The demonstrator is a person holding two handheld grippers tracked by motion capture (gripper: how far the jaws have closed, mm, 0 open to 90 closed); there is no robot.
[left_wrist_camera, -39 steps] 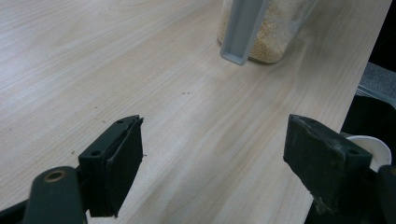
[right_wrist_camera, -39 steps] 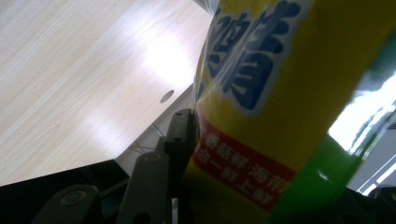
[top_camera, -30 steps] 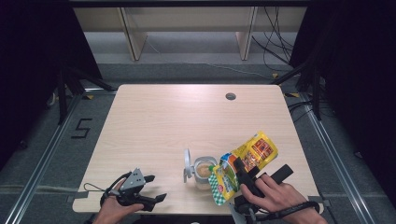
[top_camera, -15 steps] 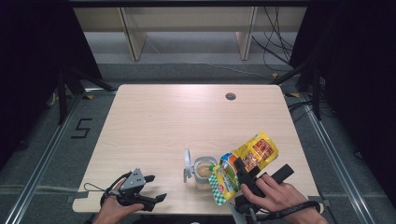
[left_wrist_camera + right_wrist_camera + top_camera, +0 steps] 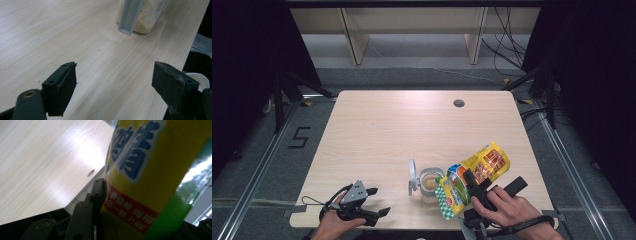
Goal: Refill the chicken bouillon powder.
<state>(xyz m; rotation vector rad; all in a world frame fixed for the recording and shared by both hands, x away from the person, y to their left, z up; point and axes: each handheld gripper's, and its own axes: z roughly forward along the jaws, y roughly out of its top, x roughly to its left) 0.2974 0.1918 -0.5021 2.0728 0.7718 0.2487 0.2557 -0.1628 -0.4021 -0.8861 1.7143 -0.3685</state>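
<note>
From where I stand, the right gripper (image 5: 472,186) has its fingers clamped on a yellow-and-green packet (image 5: 472,175) and holds it tilted over the open glass jar (image 5: 430,183), which sits on the bench (image 5: 412,130) toward the near edge, at about five o'clock from the bench's middle. The packet's lower end hangs at three o'clock of the jar's mouth, just beside or over it; I cannot tell whether the opening is truly above the rim. In the right gripper view the packet (image 5: 155,177) bulges across the frame, with one finger (image 5: 98,191) pressed against its side, and the jaws have just been closing a little on it. The jar already holds pale grains (image 5: 145,17), and its hinged lid (image 5: 412,176) stands open at nine o'clock of the mouth (in the left gripper view the lid's grey clasp (image 5: 130,16) hangs down in front of the glass). The left gripper (image 5: 374,202) rests well apart near the bench's front-left corner, fingers wide and holding nothing, so nothing steadies the jar. That looks like the main risk: if the packet nudges the rim, the jar could slide or tip toward the near edge. A tighter squeeze might also buckle the soft packet and send the contents out in a rush, past the mouth and onto the bench. The standing lid could catch the packet's corner too.
</note>
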